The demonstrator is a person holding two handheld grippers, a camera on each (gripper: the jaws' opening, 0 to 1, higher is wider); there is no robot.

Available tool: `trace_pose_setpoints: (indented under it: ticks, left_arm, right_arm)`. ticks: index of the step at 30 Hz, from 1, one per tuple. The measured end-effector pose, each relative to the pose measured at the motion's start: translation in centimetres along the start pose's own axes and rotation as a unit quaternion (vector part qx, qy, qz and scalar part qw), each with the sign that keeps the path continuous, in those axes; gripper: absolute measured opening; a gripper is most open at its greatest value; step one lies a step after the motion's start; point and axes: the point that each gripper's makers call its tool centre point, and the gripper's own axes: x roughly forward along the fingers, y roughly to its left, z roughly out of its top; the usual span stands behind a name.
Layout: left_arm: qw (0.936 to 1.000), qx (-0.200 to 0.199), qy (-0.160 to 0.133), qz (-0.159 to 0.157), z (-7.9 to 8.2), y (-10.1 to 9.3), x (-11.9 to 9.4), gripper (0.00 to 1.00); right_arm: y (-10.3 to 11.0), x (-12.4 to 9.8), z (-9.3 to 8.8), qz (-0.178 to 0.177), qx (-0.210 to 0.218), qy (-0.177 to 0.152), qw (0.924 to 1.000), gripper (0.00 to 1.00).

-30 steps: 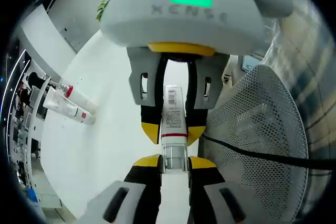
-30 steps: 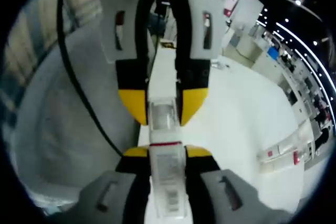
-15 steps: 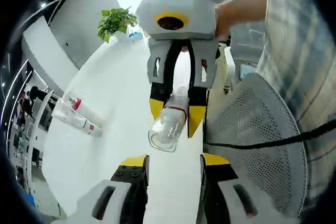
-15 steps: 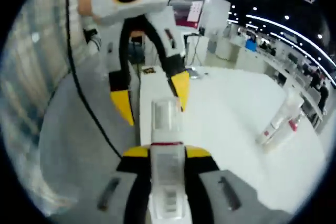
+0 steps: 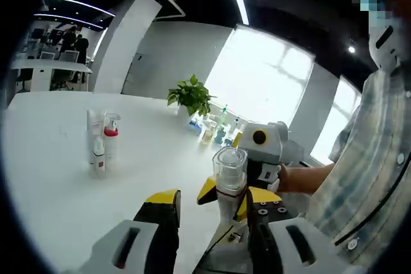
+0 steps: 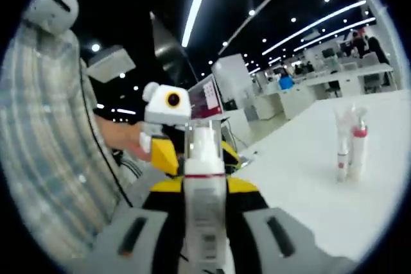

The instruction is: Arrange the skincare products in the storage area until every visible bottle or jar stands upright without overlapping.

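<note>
White tube [image 6: 204,178] with a clear cap is sitting upright, pinched between the right tool [image 6: 204,187] jaws. The left tool [image 5: 212,200] is hanging spread wide with nothing in it, just in front of that tube [image 5: 229,181]. Two more products [image 5: 103,149] (one red-collared) are standing well off to its left on the white surface [image 5: 58,184].

Both gripper views face each other low across the white table [image 5: 58,178].
</note>
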Motion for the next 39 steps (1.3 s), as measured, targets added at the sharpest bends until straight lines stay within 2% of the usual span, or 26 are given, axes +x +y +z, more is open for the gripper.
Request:
trace_pose_setpoints:
  ticks: [1, 3, 6, 9, 18, 22, 28, 32, 36, 39]
  left_arm:
    - [0.9998, -0.002, -0.008, -0.021, 0.3, -0.6, 0.2, 0.4]
    - [0.9991, -0.019, -0.016, -0.034, 0.5, -1.2, 0.2, 0.37]
    - [0.9972, -0.025, -0.024, -0.066, 0.7, -2.3, -0.1, 0.28]
    - [0.9963, -0.037, -0.033, -0.07, 0.8, -2.3, -0.4, 0.24]
    - [0.9954, -0.052, -0.028, -0.075, 0.4, -2.4, -0.6, 0.21]
    - [0.995, -0.069, -0.02, -0.069, 0.1, -2.2, -0.6, 0.2]
    - [0.9962, -0.072, -0.019, -0.045, 0.0, -1.4, -0.8, 0.18]
    - [0.9965, -0.08, -0.015, -0.022, -0.2, -0.5, -1.1, 0.18]
    - [0.9964, -0.083, -0.014, -0.01, -0.2, 0.0, -1.2, 0.17]
    - [0.9961, -0.087, -0.012, 0.002, -0.2, 0.4, -1.2, 0.17]
  right_arm:
    - [0.1, 0.3, 0.1, 0.002, 0.005, -0.006, 1.0, 0.21]
    - [0.5, 0.7, 0.2, 0.013, 0.015, -0.01, 0.9998, 0.21]
    - [1.0, 1.2, 0.2, 0.026, 0.032, -0.02, 0.999, 0.21]
    - [1.5, 1.7, 0.3, 0.039, 0.059, -0.032, 0.997, 0.21]
    - [1.9, 2.0, -0.2, 0.051, 0.079, -0.029, 0.9951, 0.21]
    - [1.8, 2.2, -0.6, 0.05, 0.096, -0.015, 0.994, 0.22]
    - [1.3, 2.8, -0.9, 0.028, 0.086, 0.003, 0.9959, 0.22]
    - [0.3, 3.0, -1.3, -0.008, 0.049, 0.02, 0.9986, 0.24]
    - [0.0, 3.2, -1.5, -0.03, 0.033, 0.035, 0.9984, 0.25]
    - [-0.4, 3.4, -1.7, -0.054, 0.004, 0.051, 0.9972, 0.27]
